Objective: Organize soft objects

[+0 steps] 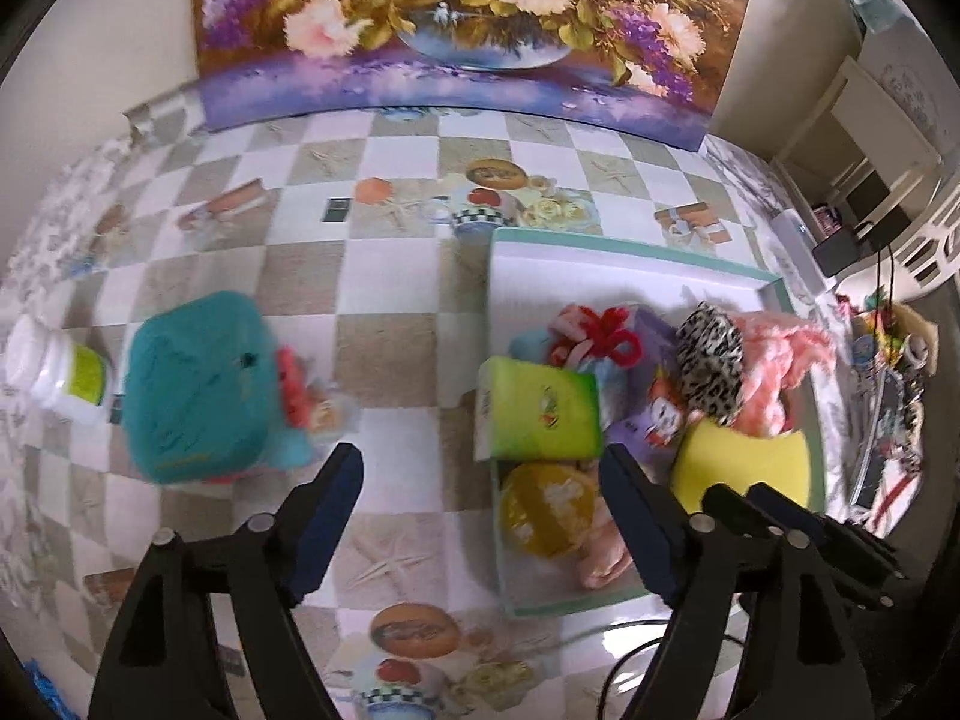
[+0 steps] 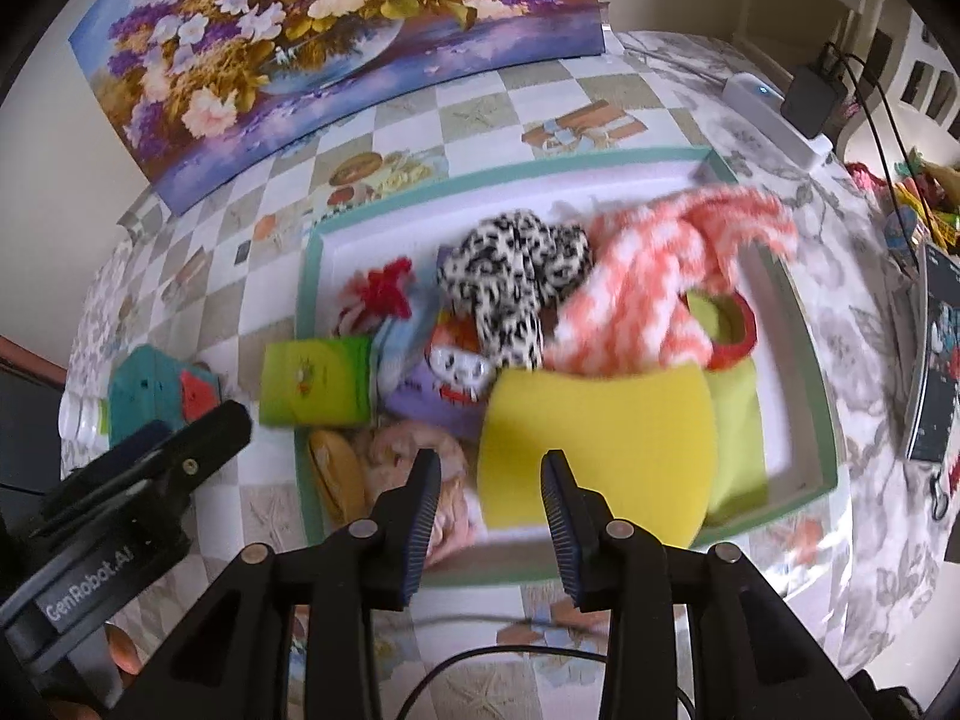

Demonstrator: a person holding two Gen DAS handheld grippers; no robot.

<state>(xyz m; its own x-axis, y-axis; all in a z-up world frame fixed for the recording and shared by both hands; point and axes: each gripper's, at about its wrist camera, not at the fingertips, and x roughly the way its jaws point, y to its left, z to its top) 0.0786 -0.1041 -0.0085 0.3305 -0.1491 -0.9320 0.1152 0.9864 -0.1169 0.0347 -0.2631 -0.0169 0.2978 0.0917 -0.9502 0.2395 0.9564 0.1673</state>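
A white tray with a teal rim (image 1: pixel 630 249) (image 2: pixel 384 195) holds several soft things: a yellow sponge (image 1: pixel 741 468) (image 2: pixel 600 450), a pink-and-white fuzzy cloth (image 1: pixel 774 366) (image 2: pixel 648 306), a leopard-print piece (image 1: pixel 711 354) (image 2: pixel 516 276), a green tissue pack (image 1: pixel 540 411) (image 2: pixel 315 384) and a red bow (image 1: pixel 612 336) (image 2: pixel 387 288). A teal soft toy (image 1: pixel 198 387) (image 2: pixel 147 393) lies on the table left of the tray. My left gripper (image 1: pixel 480 480) is open and empty, between the toy and the tray. My right gripper (image 2: pixel 489 480) is open and empty, just above the sponge's near edge.
A white bottle with a green label (image 1: pixel 57 369) lies left of the teal toy. A flower painting (image 1: pixel 456 30) leans on the wall behind the checkered tablecloth. A white power strip (image 2: pixel 774 114) and cluttered items (image 2: pixel 936 354) sit to the right of the tray.
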